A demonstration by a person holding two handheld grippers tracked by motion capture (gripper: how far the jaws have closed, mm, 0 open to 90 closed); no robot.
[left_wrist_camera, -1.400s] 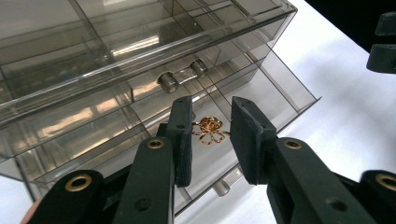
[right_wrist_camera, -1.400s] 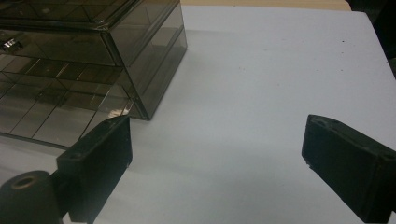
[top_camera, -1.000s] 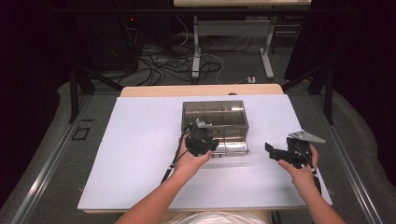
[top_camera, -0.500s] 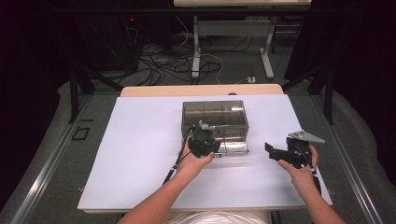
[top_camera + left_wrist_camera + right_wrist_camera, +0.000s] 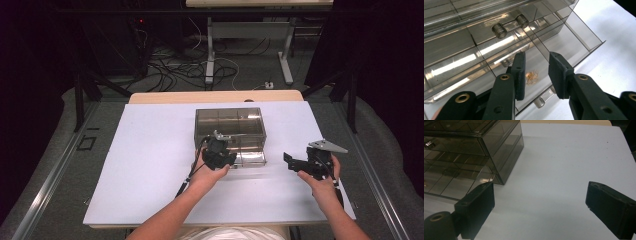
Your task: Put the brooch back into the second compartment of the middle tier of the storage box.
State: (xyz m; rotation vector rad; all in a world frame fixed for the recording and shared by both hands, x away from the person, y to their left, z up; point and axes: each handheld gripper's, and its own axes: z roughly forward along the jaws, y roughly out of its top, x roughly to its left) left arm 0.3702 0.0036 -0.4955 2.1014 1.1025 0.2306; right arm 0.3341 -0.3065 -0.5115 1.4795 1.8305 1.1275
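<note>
- Smoky see-through plastic drawer box [image 5: 229,121] sits on the white worktop [image 5: 150,165]. Its bottom drawer [image 5: 579,37] is pulled out right under my left gripper [image 5: 537,56].
- Left gripper is narrow with nothing pinched. The jaws have only just eased open a touch, and there's a slim gap between the pads.
- Just past that gap, lying on the drawer floor, is a little heap of gold bits [image 5: 532,77]. Can't tell what they are exactly, too small.
- The drawer's own knob handle [image 5: 539,102] is below and close in to the jaws. The upper drawer's handle [image 5: 509,25] is farther ahead and up.
- Right gripper [image 5: 540,187] is spread wide and empty over bare worktop, with the box corner ahead of its left jaw.
- My guess for doing this bit well:
  - Open the left a little more and drop straight down so the pads straddle the gold heap.
  - Keep clear of the drawer dividers.
  - Close slow so the bits don't scatter.
- Bringing the right gripper over to steady the box wouldn't hurt. Light plastic probably slides easily.
- No brand, label or writing I can read anywhere on the box.
</note>
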